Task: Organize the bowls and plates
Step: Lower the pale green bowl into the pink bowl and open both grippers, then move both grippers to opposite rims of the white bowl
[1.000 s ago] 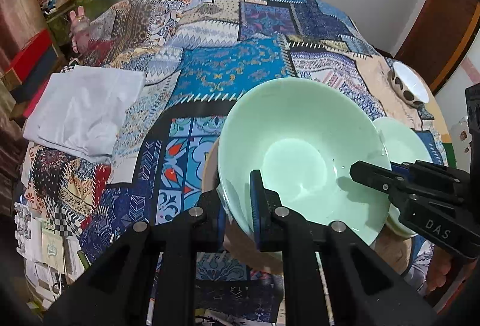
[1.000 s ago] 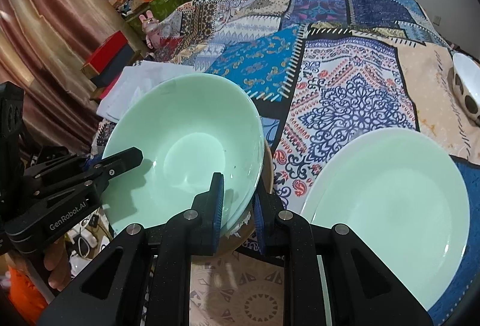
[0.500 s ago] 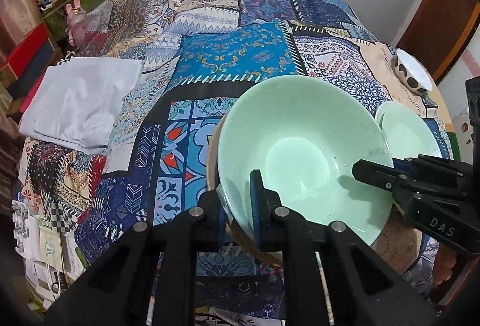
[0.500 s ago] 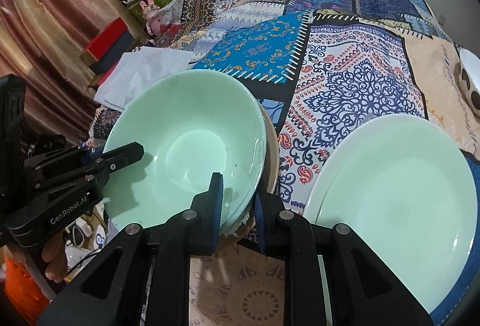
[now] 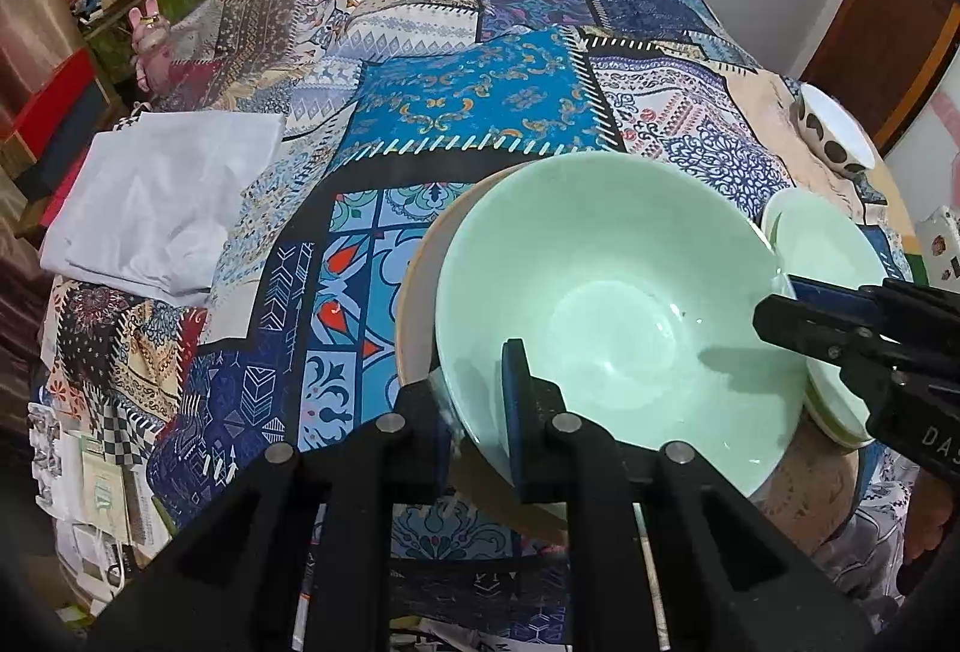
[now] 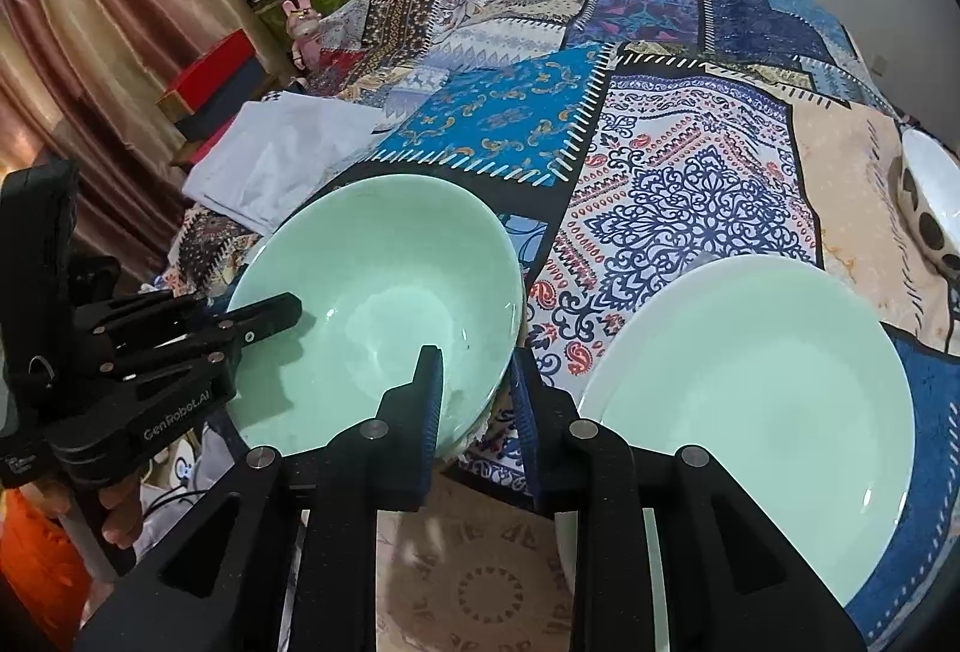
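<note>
Mint-green bowl (image 5: 612, 304) upright on tan plate (image 5: 414, 304); mint-green plate (image 6: 756, 388) just beside; spotted bowl (image 6: 927, 208) apart.

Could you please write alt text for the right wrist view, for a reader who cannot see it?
The right gripper, its jaws opening, straddles the near rim of a mint green bowl on a patchwork tablecloth. The left gripper clamps the bowl's far left rim; a mint green plate lies alongside.
</note>
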Motion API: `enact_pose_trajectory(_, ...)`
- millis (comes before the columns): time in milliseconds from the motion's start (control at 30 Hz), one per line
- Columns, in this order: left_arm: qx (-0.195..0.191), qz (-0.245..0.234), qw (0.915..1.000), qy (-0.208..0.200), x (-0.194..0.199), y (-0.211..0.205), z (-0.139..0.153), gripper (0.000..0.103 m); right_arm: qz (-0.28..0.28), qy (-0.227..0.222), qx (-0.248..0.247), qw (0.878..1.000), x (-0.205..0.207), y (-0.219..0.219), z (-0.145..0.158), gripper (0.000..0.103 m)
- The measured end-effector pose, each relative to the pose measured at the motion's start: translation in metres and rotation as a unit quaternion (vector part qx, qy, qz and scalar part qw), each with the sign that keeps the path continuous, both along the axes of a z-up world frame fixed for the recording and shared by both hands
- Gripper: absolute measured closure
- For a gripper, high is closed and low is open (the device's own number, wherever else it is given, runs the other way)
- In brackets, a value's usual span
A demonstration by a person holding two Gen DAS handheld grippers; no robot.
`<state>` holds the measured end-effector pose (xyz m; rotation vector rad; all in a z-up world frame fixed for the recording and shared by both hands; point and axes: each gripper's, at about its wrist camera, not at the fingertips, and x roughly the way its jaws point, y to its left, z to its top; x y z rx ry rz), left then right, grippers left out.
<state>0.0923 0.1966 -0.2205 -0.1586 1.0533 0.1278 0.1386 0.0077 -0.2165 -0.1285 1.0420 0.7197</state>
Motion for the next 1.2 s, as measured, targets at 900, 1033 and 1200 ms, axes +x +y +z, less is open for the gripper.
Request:
enact_pose_trajectory(900,0.073,-0.041,0.9896,-0.117,0.003,-0.080,0.107,0.030,-0.075,-0.095,0.052,0.991,0.003,-0.110,0.072,0.054)
enact_pose_trajectory(1033,0.064,-0.054,0.9867,-0.139,0.018,-0.105,0.120,0.023,-0.103,-0.120,0.045,0.986,0.013,-0.140,0.084,0.052)
enact_pose_trajectory(1200,0.062,-0.069,0.9834,-0.156,0.045,-0.137,0.127,0.019,-0.134,-0.145,0.030,0.980,0.028,-0.174,0.092,0.050)
